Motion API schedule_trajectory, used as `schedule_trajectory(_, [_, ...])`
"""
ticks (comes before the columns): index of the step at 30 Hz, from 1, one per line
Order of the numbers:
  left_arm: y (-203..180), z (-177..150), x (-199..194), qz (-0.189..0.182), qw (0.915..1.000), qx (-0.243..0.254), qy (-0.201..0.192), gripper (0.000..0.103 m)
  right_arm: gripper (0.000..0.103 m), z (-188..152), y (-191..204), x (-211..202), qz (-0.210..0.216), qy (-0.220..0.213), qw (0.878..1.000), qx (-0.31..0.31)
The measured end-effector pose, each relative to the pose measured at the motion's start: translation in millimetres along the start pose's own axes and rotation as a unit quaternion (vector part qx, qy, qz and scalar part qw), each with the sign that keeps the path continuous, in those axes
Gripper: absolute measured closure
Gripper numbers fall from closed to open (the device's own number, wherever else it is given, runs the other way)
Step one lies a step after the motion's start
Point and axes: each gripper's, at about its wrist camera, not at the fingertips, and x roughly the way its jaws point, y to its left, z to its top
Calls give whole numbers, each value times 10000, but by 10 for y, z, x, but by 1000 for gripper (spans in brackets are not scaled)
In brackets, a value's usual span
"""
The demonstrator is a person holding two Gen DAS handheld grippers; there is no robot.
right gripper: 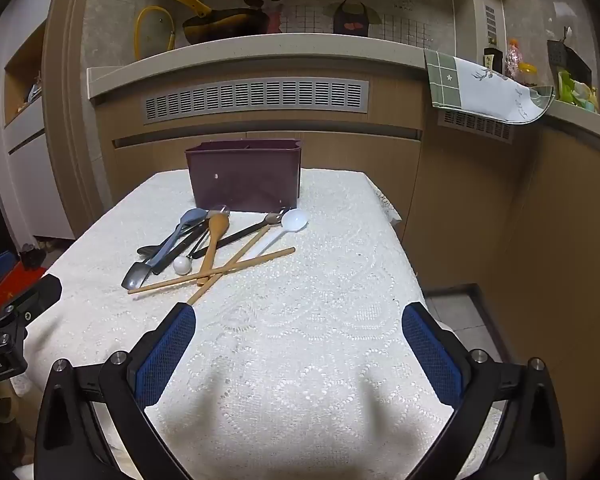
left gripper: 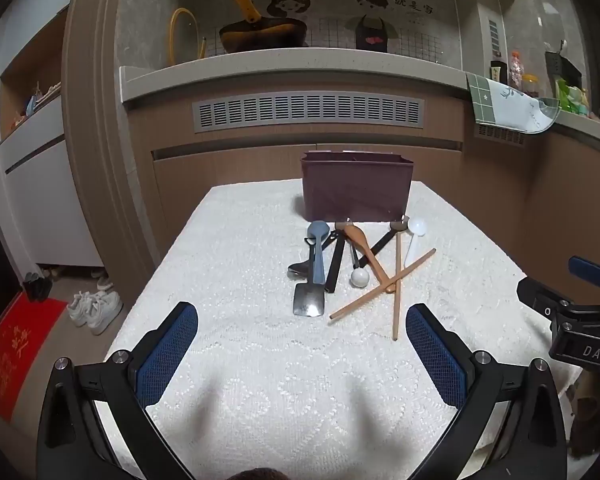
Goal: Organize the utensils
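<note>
The left gripper (left gripper: 302, 316) is hovering low over the white lace cloth (left gripper: 240, 248), its jaws spread wide and holding nothing. Its blue pads (left gripper: 168, 356) are touching neither the cloth nor any utensil; only bare lace is lying between them. The pile of utensils is sitting just ahead of it and slightly to its right, in front of the maroon bin (left gripper: 356, 186) that is standing upright near the far edge of the table.

Across the pile from left to right: a blue-grey spoon (left gripper: 318, 252) is lying over a metal spatula (left gripper: 309, 300), with a black handle (left gripper: 336, 264) just beside them. A small white ball-ended scoop (left gripper: 359, 278) is resting near the middle. A tan wooden spoon (left gripper: 366, 250) is slanting across it, and two chopsticks (left gripper: 382, 290) are crossing each other over the spoon's handle. A white plastic spoon (left gripper: 414, 236) is lying at the right end, its bowl near the bin's corner.

The right gripper (right gripper: 299, 316) is likewise gaping wide and empty above the cloth (right gripper: 340, 260), with nothing between its pads (right gripper: 432, 356). From its camera the pile is lying ahead and to the left, the near tip of one chopstick (right gripper: 204, 290) reaching just short of the left finger. The bin (right gripper: 244, 178) is standing behind the pile. In the left wrist view, part of the right gripper's black body is showing at the right edge, well apart from the utensils.
</note>
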Motion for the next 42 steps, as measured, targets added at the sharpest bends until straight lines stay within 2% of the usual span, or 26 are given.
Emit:
schedule_trajectory(8, [44, -133, 13, -3, 10000, -27, -8, 0, 0, -11, -48, 52, 87, 137, 9998, 100])
schedule_trajectory(13, [9, -85, 164, 59, 9997, -88, 206, 0, 0, 2, 8, 48, 64, 195, 9998, 5])
schedule_trajectory(19, [-10, -97, 158, 59, 9997, -75, 241, 0, 0, -8, -19, 87, 88, 269, 9996, -4])
schedule_trajectory(31, [49, -129, 156, -43, 9989, -53, 455, 0, 0, -19, -15, 95, 78, 275, 9996, -6])
schedule_trajectory(42, [77, -110, 130, -68, 9988, -59, 473, 0, 0, -14, 8, 76, 79, 253, 9996, -15])
